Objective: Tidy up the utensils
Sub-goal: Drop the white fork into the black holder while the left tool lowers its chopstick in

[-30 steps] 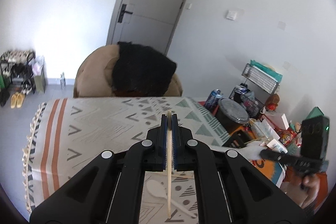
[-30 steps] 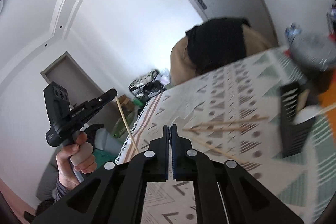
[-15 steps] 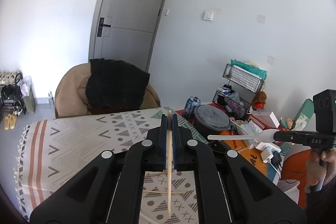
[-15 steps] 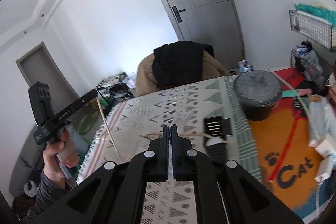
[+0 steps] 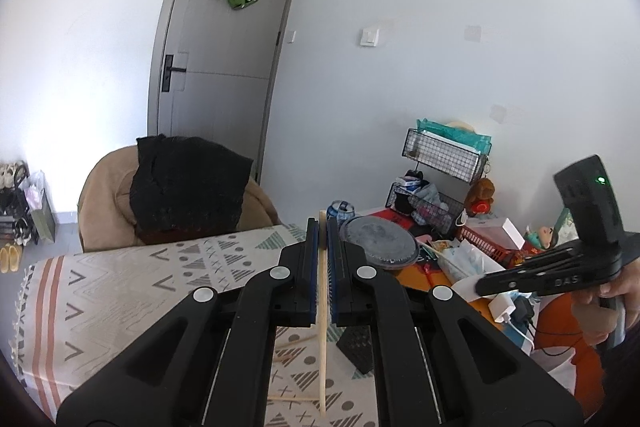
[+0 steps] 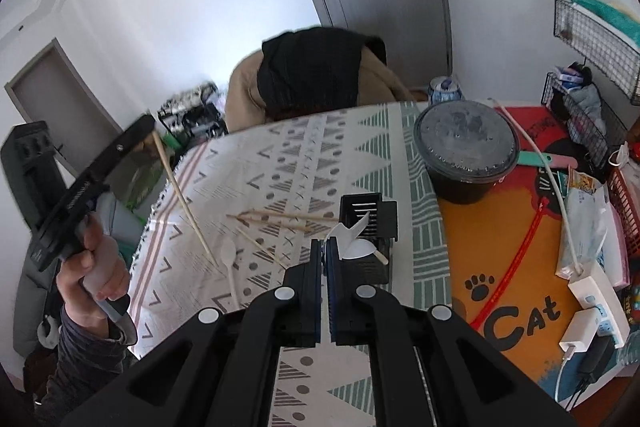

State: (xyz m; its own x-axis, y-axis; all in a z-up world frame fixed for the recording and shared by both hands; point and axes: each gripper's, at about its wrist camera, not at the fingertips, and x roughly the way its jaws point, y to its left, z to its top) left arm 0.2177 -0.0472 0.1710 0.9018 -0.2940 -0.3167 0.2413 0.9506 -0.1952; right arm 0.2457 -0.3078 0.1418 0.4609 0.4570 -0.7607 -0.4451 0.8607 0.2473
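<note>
My left gripper [image 5: 322, 227] is shut on a wooden chopstick [image 5: 322, 327], which runs along its fingers above the patterned tablecloth [image 5: 120, 287]. The right wrist view shows that gripper [image 6: 150, 123] at the left, the chopstick [image 6: 180, 195] slanting down toward the cloth. My right gripper [image 6: 325, 245] is shut on a white plastic spoon [image 6: 352, 239], right over the black utensil holder [image 6: 368, 211]. Loose chopsticks [image 6: 280, 217] and a second white spoon [image 6: 229, 255] lie on the cloth left of the holder.
A black lidded bowl [image 6: 466, 147] and a drink can [image 6: 444, 89] stand behind the holder. On the orange mat [image 6: 500, 267] to the right lie a white cable, power strips [image 6: 592, 291] and packets. A chair with a black garment [image 6: 312, 75] stands at the table's far edge.
The right gripper has tipped down and come over the black holder with the spoon. The left gripper has swung right and risen a little, the chopstick still in it.
</note>
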